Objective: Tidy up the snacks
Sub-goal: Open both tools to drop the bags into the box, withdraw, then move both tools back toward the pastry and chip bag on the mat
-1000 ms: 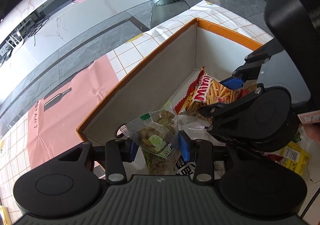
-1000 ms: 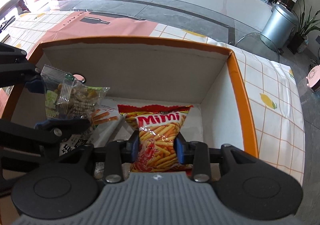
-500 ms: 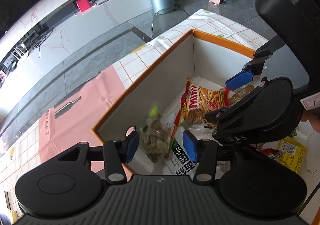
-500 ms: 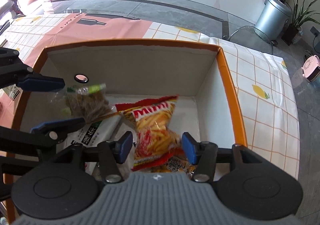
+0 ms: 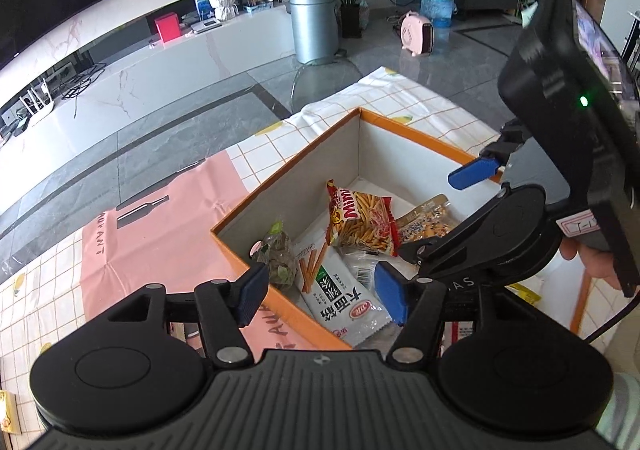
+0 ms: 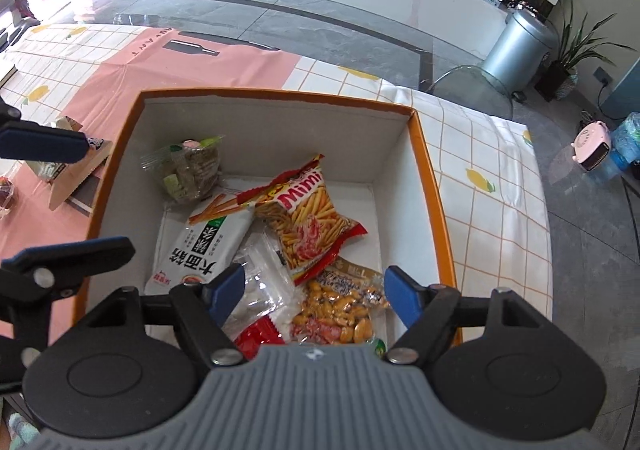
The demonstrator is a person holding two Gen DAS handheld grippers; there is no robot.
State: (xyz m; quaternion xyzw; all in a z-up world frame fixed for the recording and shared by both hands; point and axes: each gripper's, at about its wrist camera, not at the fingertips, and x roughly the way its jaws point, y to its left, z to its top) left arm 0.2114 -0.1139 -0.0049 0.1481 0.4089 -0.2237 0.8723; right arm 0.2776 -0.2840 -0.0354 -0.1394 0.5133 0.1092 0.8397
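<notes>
An orange-rimmed box (image 5: pixel 288 185) (image 6: pixel 434 189) with white walls holds several snack packets. The red Mimi stick bag (image 5: pixel 360 217) (image 6: pixel 308 217) lies in its middle. A clear bag with a green label (image 5: pixel 278 258) (image 6: pixel 186 169) leans in the left corner. A white and green packet (image 5: pixel 340 298) (image 6: pixel 208 246) and a peanut bag (image 5: pixel 424 221) (image 6: pixel 340 306) lie beside them. My left gripper (image 5: pixel 322 296) (image 6: pixel 106 195) hangs above the box's near left rim, its jaws opening with nothing held between them. My right gripper (image 6: pixel 314 296) (image 5: pixel 440 211) hovers over the box, its jaws also opening and holding nothing.
The box stands on a pink and checked tablecloth (image 6: pixel 200 61). A small cardboard carton (image 6: pixel 76 169) and other packets sit on the cloth left of the box. Yellow packets (image 5: pixel 524 290) lie right of it. A hand (image 5: pixel 588 262) grips the right tool. Beyond the table edge is grey floor.
Both grippers opened and let go: the clear bag dropped into the left corner, the Mimi bag fell flat in the middle. Both grippers rose away from the box.
</notes>
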